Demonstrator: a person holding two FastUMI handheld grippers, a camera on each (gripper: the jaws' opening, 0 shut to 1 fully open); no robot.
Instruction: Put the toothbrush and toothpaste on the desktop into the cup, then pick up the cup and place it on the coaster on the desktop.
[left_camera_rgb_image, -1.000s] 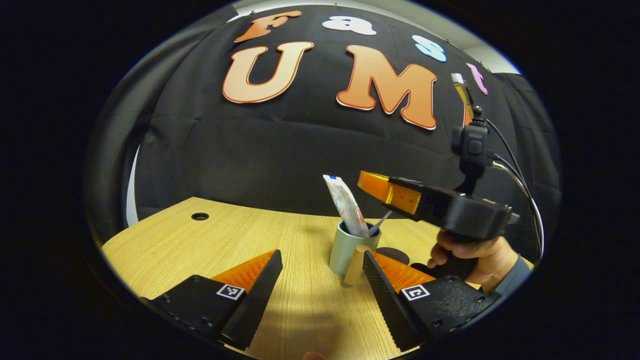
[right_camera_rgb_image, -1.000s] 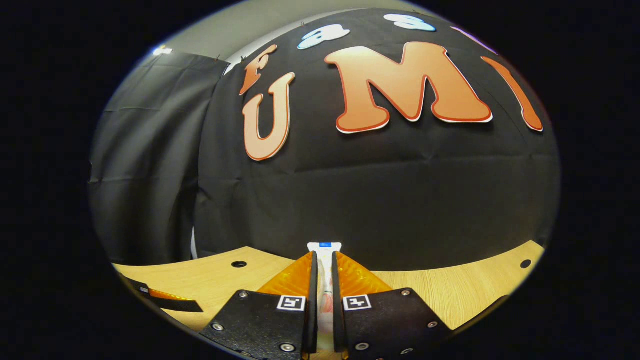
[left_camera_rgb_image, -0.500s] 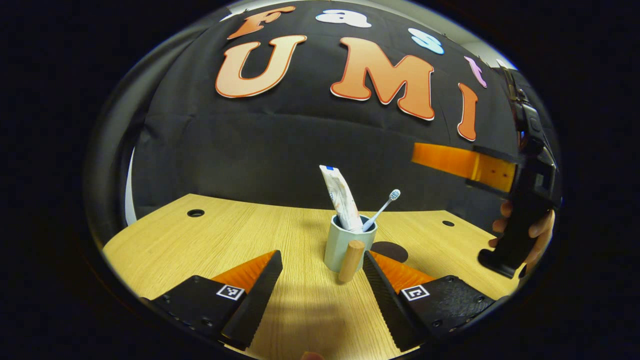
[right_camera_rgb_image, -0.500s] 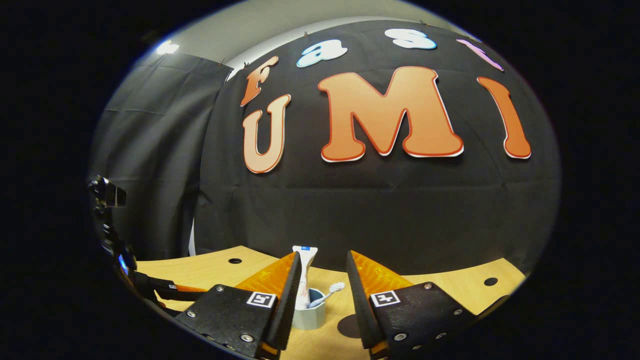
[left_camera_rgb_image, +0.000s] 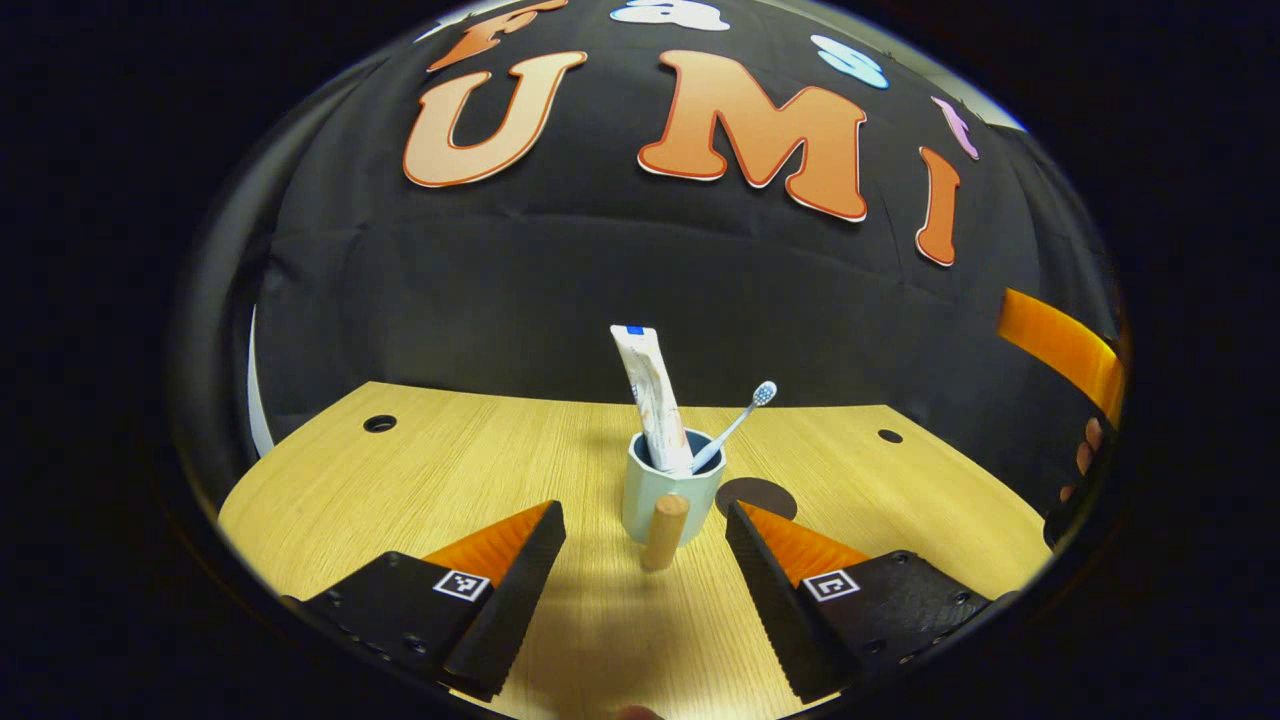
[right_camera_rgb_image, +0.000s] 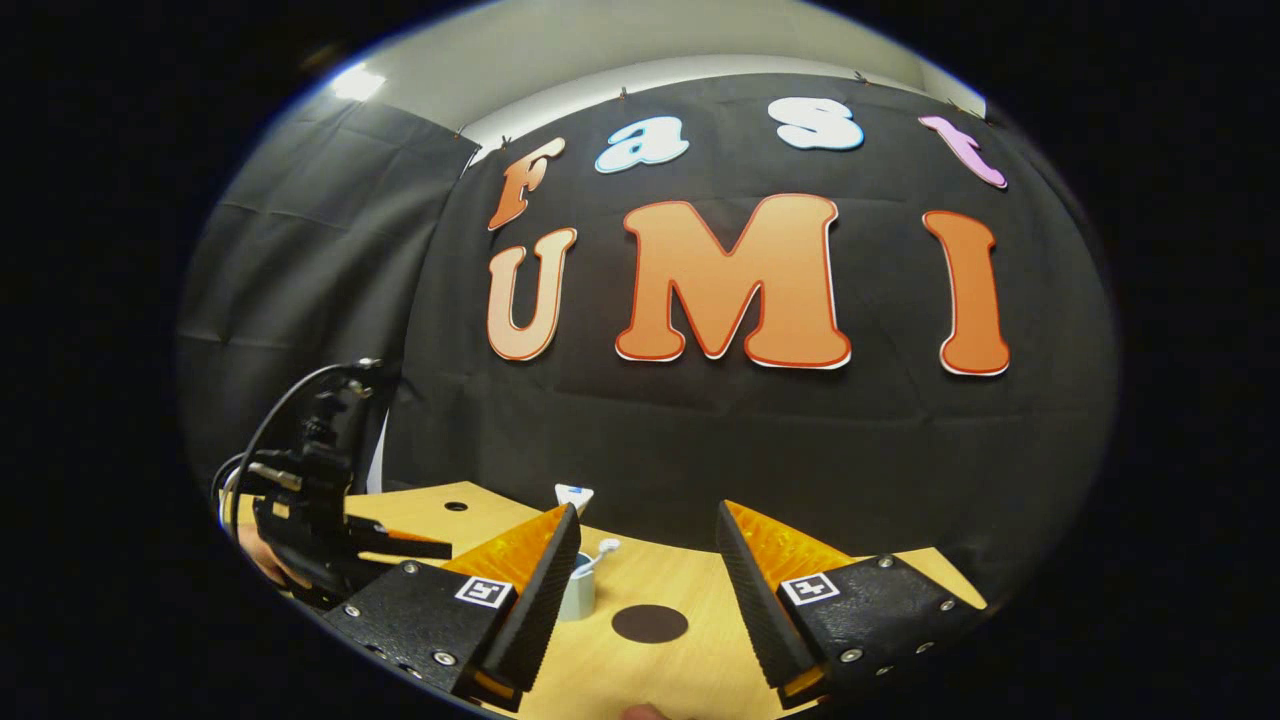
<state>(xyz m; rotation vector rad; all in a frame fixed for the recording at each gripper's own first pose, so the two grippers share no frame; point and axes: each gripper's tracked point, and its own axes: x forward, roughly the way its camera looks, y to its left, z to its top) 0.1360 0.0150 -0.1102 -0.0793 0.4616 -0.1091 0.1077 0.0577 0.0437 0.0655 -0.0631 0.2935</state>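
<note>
Wood-grain desktop (left_camera_rgb_image: 450, 470), matt cup (left_camera_rgb_image: 645, 495) with wooden handle (left_camera_rgb_image: 664, 533), glossy toothpaste (left_camera_rgb_image: 652, 400)

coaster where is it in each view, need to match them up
Left gripper view: the coaster lies on the desk just right of the cup, beyond the claw.
Right gripper view: the coaster sits low centre, between the claw's fingers, right of the cup.
Shared landmark: the cup.

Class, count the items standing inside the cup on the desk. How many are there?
2. The toothpaste tube stands nearly upright at the left of the cup; the toothbrush leans right, bristle head up. Anything deeper inside is hidden.
</note>
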